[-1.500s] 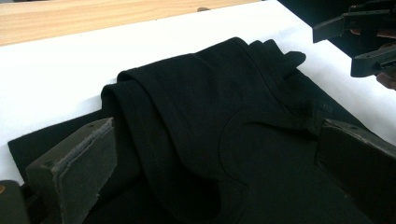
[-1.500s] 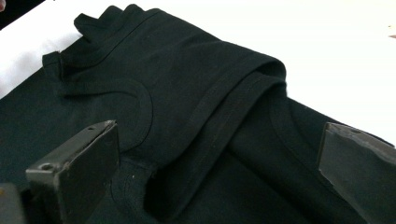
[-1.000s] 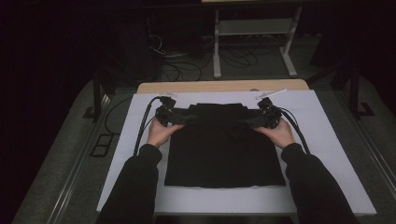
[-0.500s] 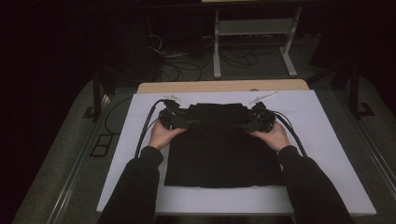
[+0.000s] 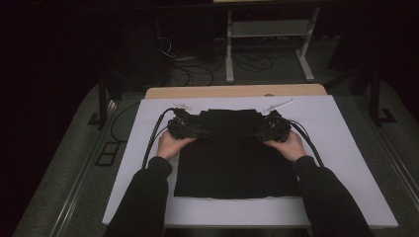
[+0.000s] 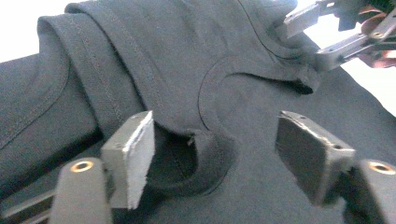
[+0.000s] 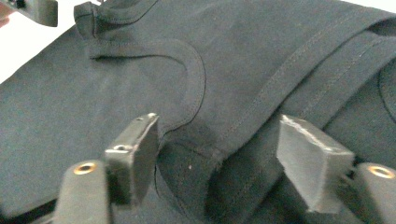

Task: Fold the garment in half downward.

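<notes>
While both jaws close around the shirt [image 5: 232,148] shoulders near the surface's [image 5: 346,148] far edge, left gripper [image 6: 212,149] and right gripper [image 7: 217,154] remain part-open, not yet pinching; next, clamp and lift.

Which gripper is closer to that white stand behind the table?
Right. The right gripper sits directly before the white stand; the left gripper lies off to its left.
</notes>
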`<state>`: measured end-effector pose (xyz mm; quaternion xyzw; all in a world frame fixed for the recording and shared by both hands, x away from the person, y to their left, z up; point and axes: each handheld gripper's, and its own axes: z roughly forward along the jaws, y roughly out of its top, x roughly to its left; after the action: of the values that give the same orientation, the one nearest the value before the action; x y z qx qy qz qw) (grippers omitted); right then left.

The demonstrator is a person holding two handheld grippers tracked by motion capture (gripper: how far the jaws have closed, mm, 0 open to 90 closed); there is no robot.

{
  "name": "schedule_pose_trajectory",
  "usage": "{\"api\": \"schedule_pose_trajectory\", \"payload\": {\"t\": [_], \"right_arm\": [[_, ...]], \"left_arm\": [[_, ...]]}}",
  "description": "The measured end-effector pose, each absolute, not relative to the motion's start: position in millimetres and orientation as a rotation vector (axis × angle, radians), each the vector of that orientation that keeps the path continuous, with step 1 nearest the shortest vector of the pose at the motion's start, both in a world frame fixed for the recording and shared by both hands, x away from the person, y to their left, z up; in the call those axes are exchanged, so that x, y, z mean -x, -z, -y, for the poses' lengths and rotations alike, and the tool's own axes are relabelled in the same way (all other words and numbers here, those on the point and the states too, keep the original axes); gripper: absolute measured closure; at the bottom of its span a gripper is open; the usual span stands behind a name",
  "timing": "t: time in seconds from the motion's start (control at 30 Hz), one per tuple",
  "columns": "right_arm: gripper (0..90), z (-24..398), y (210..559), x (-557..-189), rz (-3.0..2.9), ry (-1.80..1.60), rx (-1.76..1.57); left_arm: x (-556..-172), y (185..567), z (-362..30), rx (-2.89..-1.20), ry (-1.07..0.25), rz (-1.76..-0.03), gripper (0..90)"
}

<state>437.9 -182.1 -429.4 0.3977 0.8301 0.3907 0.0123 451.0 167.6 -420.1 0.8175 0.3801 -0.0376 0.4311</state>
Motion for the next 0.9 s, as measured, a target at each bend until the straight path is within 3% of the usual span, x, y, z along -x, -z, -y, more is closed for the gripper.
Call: {"api": "schedule_pose_trajectory", "payload": {"t": [0.27,0.5,0.67,0.9], "right_arm": [[48.7,182.3,429.1,-434.8,-2.638,-1.19,-1.222],[77.3,182.3,427.2,-432.7,-2.68,-1.151,-1.182],[81.6,183.4,428.0,-432.3,-2.686,-1.142,-1.18],[82.5,187.6,427.1,-429.4,-2.657,-1.164,-1.176]], "left_arm": [[-450.2,422.0,-166.1,-2.126,0.084,-0.932,51.1],[-449.9,424.5,-164.0,-2.143,0.083,-0.917,71.5],[-449.5,423.6,-164.1,-2.154,0.077,-0.907,86.2],[-446.9,422.3,-167.3,-2.146,0.066,-0.899,87.9]]}}
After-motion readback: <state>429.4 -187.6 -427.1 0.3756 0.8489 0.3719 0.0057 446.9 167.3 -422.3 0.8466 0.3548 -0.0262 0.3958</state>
